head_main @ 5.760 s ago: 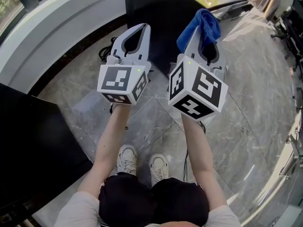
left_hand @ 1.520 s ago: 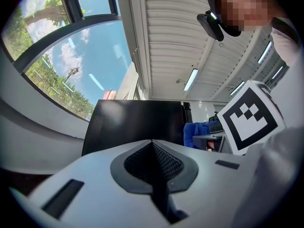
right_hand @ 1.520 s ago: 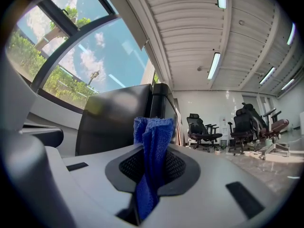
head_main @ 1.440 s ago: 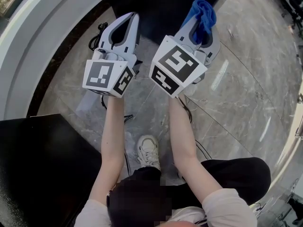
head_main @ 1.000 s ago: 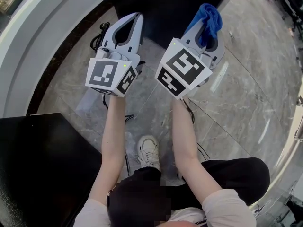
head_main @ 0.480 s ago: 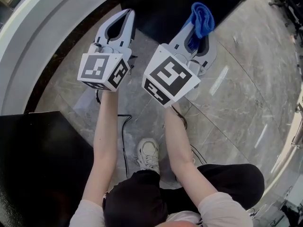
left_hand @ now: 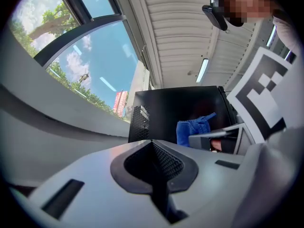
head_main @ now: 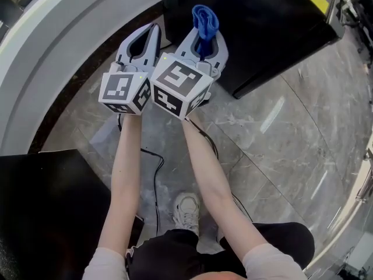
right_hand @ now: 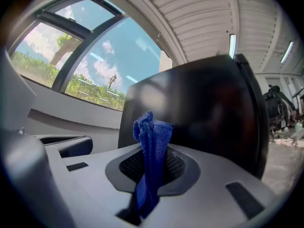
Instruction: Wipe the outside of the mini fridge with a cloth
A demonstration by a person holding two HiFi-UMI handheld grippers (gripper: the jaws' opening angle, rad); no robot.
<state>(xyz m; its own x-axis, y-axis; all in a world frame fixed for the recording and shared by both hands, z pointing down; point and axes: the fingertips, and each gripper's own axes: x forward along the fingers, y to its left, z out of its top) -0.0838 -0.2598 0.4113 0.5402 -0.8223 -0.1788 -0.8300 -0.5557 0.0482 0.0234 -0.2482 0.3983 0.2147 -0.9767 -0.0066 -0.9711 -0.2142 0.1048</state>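
Note:
The black mini fridge (head_main: pixel 256 28) stands on the floor ahead, its top filling the upper middle of the head view; it also looms dark in the right gripper view (right_hand: pixel 199 108) and the left gripper view (left_hand: pixel 180 113). My right gripper (head_main: pixel 205 29) is shut on a blue cloth (head_main: pixel 205 21), bunched upright between its jaws (right_hand: pixel 151 160), close in front of the fridge's near face. My left gripper (head_main: pixel 152 32) sits just to its left, shut with nothing in it (left_hand: pixel 153 148). From the left gripper view the cloth (left_hand: pixel 194 131) shows beside the right gripper.
A curved white wall base (head_main: pixel 64 45) runs along the left. A black cabinet top (head_main: pixel 46 214) fills the lower left. Black cables (head_main: pixel 156 174) trail over the grey marble floor (head_main: pixel 274 150). Chair legs (head_main: pixel 356 10) stand at the far right. Windows (right_hand: pixel 71 65) rise above the wall.
Both grippers have moved forward and closer together toward the fridge, the right one swinging left with the cloth. The fridge top now shows more fully in the head view.

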